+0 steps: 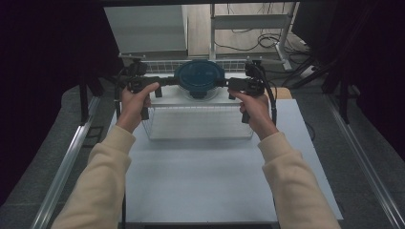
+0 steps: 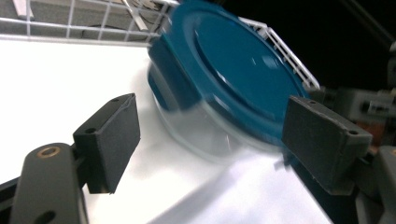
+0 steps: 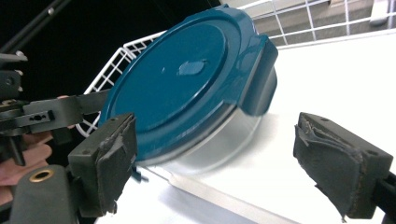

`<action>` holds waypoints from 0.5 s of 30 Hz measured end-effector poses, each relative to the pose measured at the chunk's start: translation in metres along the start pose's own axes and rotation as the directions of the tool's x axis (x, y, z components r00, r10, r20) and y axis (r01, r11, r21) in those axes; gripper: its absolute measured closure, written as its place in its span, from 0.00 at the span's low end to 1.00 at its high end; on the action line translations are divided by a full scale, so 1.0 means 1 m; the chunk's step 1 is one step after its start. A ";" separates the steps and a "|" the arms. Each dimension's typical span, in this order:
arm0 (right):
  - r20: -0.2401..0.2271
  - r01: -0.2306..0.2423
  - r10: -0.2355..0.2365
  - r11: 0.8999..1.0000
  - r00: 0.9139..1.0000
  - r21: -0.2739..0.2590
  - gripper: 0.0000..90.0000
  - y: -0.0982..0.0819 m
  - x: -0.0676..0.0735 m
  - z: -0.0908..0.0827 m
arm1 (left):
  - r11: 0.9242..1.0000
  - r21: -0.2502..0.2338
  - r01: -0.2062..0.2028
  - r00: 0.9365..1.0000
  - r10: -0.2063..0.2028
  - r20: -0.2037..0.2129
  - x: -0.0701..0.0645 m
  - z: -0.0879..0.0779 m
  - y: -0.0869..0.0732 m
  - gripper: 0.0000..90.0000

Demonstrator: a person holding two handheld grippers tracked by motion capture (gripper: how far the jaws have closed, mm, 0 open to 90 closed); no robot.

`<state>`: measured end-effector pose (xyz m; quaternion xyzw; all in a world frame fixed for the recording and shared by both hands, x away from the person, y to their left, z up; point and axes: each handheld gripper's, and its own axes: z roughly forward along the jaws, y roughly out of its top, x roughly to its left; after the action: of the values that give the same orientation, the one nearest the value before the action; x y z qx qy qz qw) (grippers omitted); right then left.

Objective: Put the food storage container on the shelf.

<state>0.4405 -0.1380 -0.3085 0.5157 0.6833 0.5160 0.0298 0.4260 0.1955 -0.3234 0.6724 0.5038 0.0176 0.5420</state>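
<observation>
Sleeves, cream-coloured, come in from the near edge of the desk [image 1: 215, 181], one per side, hands wrapped on the gripper handles. Bare pale desk top between them, nothing on its near half. Past that, a white wire basket [image 1: 198, 123] sits toward the far edge, with a white shelf surface on top.

Left gripper [image 1: 168, 81] and right gripper [image 1: 224, 83] meet from opposite sides at the container [image 1: 198, 78], a clear round tub with a dark teal lid [image 3: 173, 88], standing on that white surface at the middle of the far edge. In the left gripper view the jaws stand wide apart with the tub between and beyond them, not clamped; same in the right gripper view, pads apart, lid latch [image 3: 259, 79] facing the gap. From the high view the tips look close to or touching the lid rim, but it is too small to tell.

Judgement: early stage, approach done, lid on, both latches apparently down; grip or unlatch is left.

Room: dark curtains both sides, grey floor, metal rails, a frame and loose cables behind the desk.
</observation>
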 end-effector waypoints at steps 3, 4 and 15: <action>-0.005 0.038 -0.038 0.999 0.999 -0.004 0.17 -0.005 0.000 -0.009 | 0.999 -0.001 -0.034 0.999 0.034 -0.003 -0.004 -0.006 -0.009 0.23; -0.007 0.051 -0.051 0.999 0.999 -0.004 0.18 -0.007 -0.001 -0.012 | 0.999 -0.001 -0.034 0.999 0.034 -0.003 -0.004 -0.006 -0.009 0.23; -0.009 0.179 -0.180 0.983 0.984 -0.040 0.24 -0.044 -0.020 -0.037 | 0.993 -0.014 -0.117 0.993 0.117 0.004 -0.012 -0.022 -0.060 0.24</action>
<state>0.3989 -0.1750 -0.3330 0.4480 0.7169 0.5279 0.0819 0.3681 0.1968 -0.3524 0.6972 0.4622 0.0513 0.5456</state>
